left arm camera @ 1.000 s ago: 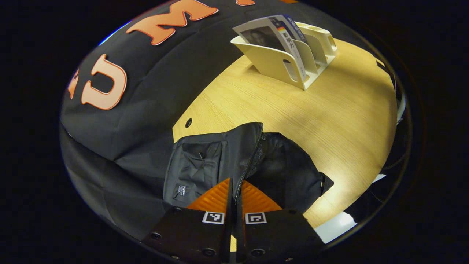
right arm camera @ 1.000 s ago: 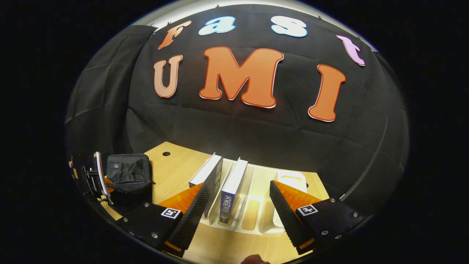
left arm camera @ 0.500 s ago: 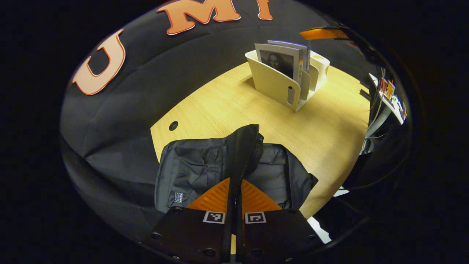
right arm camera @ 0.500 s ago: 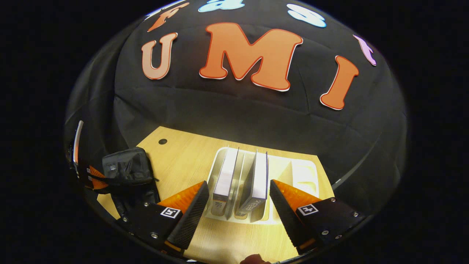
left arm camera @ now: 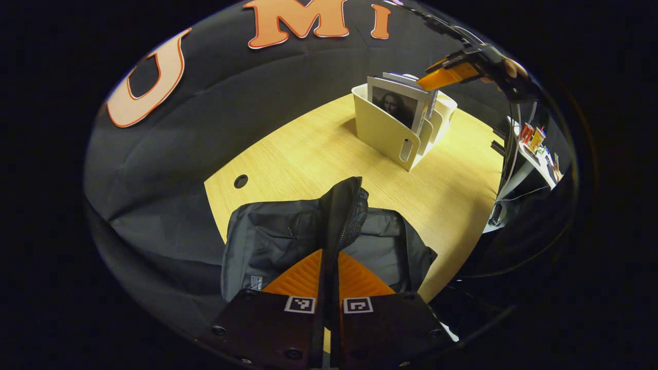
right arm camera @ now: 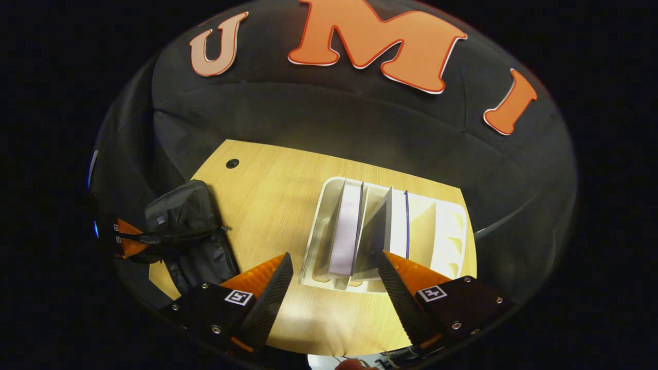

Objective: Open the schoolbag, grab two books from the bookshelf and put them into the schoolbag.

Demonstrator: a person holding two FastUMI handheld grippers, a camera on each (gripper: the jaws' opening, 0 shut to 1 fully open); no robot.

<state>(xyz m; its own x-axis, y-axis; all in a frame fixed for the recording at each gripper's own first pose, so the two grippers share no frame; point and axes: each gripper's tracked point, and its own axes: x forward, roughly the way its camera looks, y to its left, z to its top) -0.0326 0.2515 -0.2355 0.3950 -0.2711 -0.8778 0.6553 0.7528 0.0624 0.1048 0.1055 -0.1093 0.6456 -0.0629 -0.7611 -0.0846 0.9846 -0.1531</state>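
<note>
The left gripper [left arm camera: 329,267] pinches the raised zipper edge of the black schoolbag [left arm camera: 288,241] at the table's [left arm camera: 308,154] near left. Farther right, the right gripper [right arm camera: 334,275], spread wide, hovers above two books [right arm camera: 345,226] (upright) in the bookshelf [right arm camera: 447,231].

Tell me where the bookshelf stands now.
In the right gripper view, the bookshelf stands on the wooden table, just ahead of the open right hand-held gripper, with the schoolbag far to its left.
</note>
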